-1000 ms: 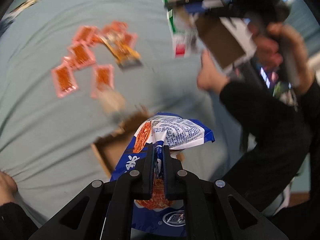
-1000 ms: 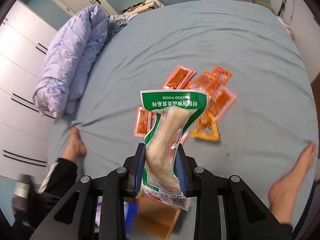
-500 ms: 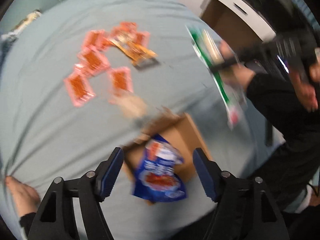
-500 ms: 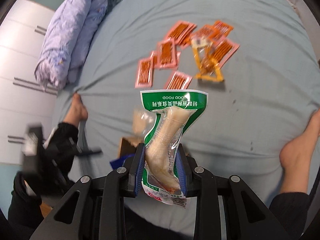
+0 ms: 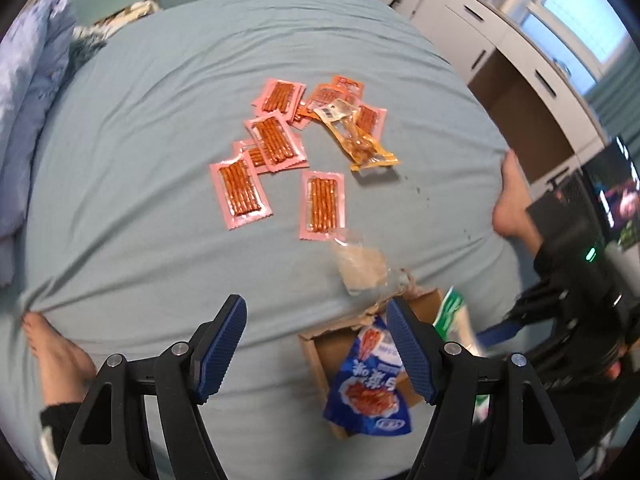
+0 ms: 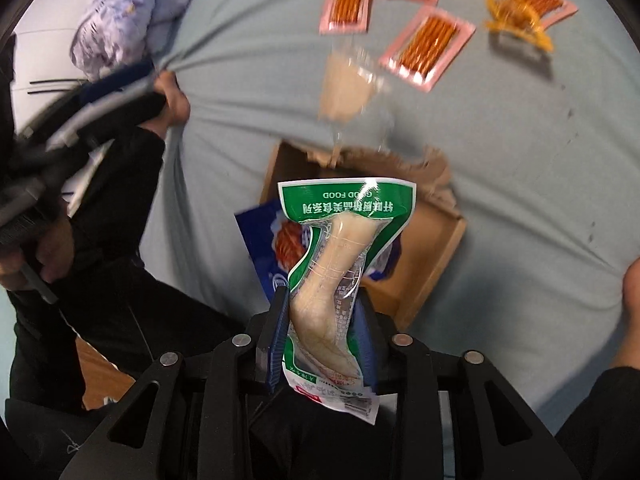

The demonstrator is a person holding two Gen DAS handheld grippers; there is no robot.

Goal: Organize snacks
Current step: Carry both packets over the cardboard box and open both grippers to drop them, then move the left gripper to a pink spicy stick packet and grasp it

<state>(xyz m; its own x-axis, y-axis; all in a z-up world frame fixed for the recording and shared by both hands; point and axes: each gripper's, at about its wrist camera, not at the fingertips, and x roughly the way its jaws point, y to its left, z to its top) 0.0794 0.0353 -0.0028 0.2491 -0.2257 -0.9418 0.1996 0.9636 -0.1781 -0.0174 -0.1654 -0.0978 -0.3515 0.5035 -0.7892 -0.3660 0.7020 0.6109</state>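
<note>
We are carrying the green vacuum pack (image 6: 340, 264), a light, slick but fairly stiff pouch, best pinched across its narrow waist. Our right gripper (image 6: 322, 332) is pinching it there, its jaws just easing, above the cardboard box (image 6: 432, 256) holding the blue bag (image 5: 370, 392). Our left gripper (image 5: 316, 350) is hanging spread and empty beside the box.

I see even, soft indoor light with faint shadows. A window (image 5: 576, 20) at upper right of the left wrist view is washed out bright. Both views bulge fisheye-style, with black corners. The right view is motion-smeared along its top and left edge.
</note>
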